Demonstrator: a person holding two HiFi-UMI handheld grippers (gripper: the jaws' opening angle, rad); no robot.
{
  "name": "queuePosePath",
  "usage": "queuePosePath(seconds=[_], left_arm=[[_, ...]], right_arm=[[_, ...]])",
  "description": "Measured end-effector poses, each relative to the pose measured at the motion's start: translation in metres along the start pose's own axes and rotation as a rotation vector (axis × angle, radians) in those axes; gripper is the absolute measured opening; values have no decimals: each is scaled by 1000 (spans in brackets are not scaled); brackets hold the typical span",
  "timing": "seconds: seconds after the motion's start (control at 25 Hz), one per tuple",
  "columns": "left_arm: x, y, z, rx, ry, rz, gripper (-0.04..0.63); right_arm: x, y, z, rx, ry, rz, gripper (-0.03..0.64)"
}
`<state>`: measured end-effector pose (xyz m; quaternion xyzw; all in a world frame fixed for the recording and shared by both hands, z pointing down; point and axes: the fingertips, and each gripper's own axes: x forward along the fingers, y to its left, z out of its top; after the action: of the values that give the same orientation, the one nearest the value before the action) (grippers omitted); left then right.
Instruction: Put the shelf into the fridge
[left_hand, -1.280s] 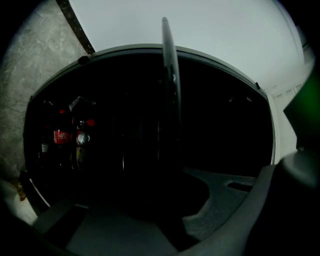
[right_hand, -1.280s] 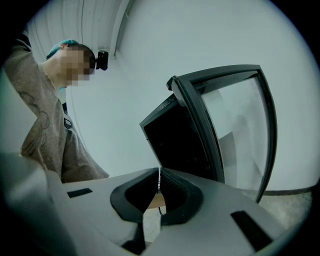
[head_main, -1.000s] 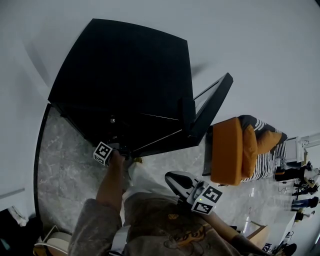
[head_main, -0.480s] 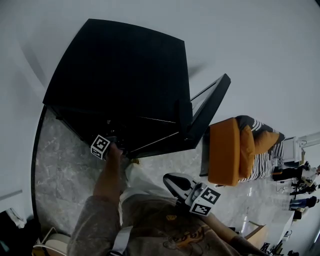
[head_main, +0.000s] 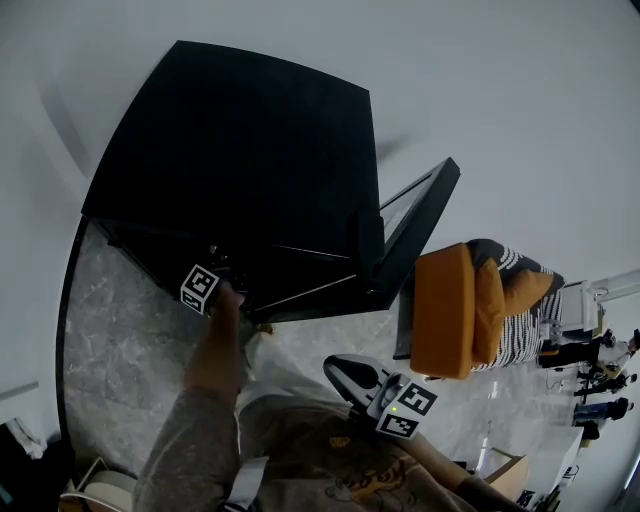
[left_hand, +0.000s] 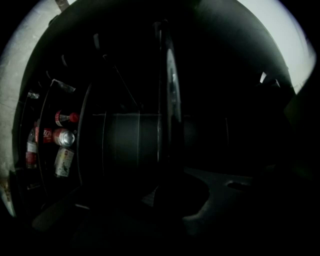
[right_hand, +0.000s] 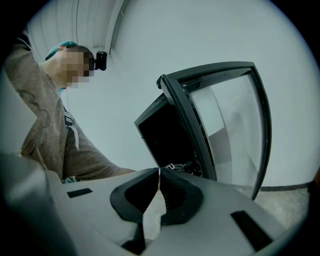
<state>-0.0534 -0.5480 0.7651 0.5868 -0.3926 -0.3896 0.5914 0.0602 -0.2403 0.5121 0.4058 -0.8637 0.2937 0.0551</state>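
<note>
My left gripper (head_main: 225, 285) fingers pinch the shelf (left_hand: 166, 100) inside the fridge (head_main: 250, 150); I judge seating it remains. Right gripper (right_hand: 159, 172) fingers are pressed together, empty.

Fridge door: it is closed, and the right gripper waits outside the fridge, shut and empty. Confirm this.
Not quite. The fridge door stands open, not closed; the right gripper view shows its glass panel swung away from the dark cabinet. The rest holds: the right gripper waits outside the fridge, shut and empty.
</note>
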Motion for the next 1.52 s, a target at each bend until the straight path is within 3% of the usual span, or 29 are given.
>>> queuePosePath(seconds=[0.68, 0.76, 0.84, 1.08, 1.24, 1.32, 1.36, 1.52], left_arm=[[28, 0, 6, 33, 8, 3, 17], [25, 2, 7, 25, 6, 14, 60], [15, 4, 9, -3, -8, 23, 184], [-44, 8, 1, -35, -8, 70, 198], [-90, 2, -5, -24, 3, 109, 179], [-113, -6, -3, 1, 0, 129, 41], [-122, -12, -3, 15, 9, 128, 5], [-152, -51, 0, 71, 77, 95, 5]], right_arm=[[-4, -9, -1, 12, 0, -23, 25], [-3, -8, -1, 13, 1, -15, 25], [-2, -5, -1, 15, 3, -1, 25], [7, 5, 6, 8, -2, 58, 25], [13, 19, 12, 0, -7, 107, 25], [15, 26, 13, 2, -4, 131, 25], [16, 30, 13, 3, -2, 142, 25], [23, 47, 15, 2, 2, 185, 25]])
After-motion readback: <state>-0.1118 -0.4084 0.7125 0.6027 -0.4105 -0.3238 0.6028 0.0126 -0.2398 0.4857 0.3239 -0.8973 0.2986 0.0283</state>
